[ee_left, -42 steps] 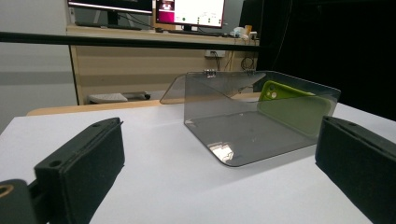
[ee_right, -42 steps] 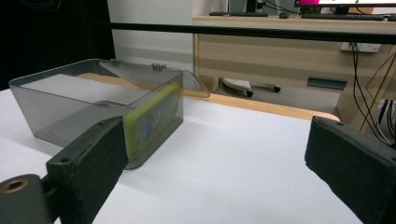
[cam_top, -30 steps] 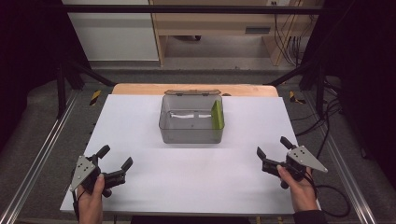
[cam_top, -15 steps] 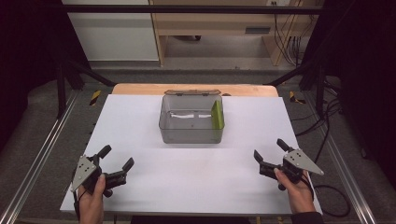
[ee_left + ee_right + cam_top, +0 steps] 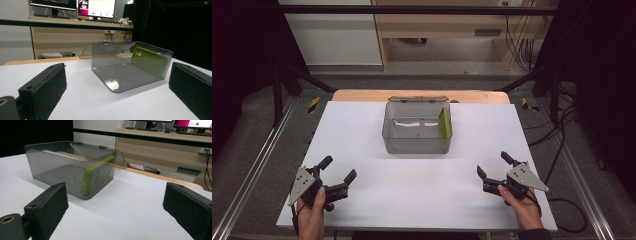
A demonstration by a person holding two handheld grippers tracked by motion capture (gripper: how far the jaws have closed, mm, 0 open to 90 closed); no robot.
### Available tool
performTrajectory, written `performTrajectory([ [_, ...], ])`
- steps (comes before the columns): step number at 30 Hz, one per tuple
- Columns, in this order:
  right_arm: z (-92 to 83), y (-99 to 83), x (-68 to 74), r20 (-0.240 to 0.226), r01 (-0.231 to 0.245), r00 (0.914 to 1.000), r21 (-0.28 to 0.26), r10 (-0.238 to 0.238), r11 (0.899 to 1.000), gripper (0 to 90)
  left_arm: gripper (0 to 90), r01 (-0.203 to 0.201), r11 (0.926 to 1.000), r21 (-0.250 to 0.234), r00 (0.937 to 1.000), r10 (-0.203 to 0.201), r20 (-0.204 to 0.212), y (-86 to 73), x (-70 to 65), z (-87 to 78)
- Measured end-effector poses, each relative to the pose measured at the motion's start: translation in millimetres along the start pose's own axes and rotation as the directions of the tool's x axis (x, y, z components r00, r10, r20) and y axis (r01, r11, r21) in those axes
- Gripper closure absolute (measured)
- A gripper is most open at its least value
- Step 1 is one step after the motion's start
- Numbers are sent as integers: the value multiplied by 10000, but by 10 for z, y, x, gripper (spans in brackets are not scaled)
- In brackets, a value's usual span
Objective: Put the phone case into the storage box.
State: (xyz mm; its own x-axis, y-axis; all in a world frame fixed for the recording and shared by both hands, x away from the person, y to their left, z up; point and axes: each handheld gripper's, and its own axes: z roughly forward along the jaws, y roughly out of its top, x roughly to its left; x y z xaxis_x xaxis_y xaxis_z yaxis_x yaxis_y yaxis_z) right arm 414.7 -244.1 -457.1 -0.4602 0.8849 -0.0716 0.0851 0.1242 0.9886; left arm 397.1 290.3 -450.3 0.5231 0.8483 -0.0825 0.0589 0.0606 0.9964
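Left gripper (image 5: 337, 176) near the table's (image 5: 362, 130) front left corner, jaws wide apart, nothing held; right gripper (image 5: 493, 166) near the front right, likewise spread and empty. Smoky clear plastic box (image 5: 417, 141) at mid-table, well apart from both, lid (image 5: 417, 99) hinged back, green phone (image 5: 444, 123) upright against its right wall.

Left gripper view: box (image 5: 125, 72) ahead between the jaws, phone (image 5: 143, 53) at its far side.

Right gripper view: box (image 5: 62, 167) ahead-left, phone (image 5: 96, 176) on edge at the near end.
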Motion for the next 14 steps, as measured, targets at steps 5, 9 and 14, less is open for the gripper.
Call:
performTrajectory([
  [5, 58, -59, 48, -144, 2, 9999, -72, -3, 10000, 61, 10, 177, 9998, -114, 9998, -176, 137, -5, -17, 5],
  [9, 92, -81, 81, -143, 57, 9999, -57, -58, 10000, 62, 10, 166, 9998, -110, 9996, -164, 228, -12, -47, 23],
  [14, 92, -160, 40, 454, -126, 9989, 550, 101, 9984, 59, 11, 125, 9999, 72, 9993, -127, 342, -32, -64, 59],
])
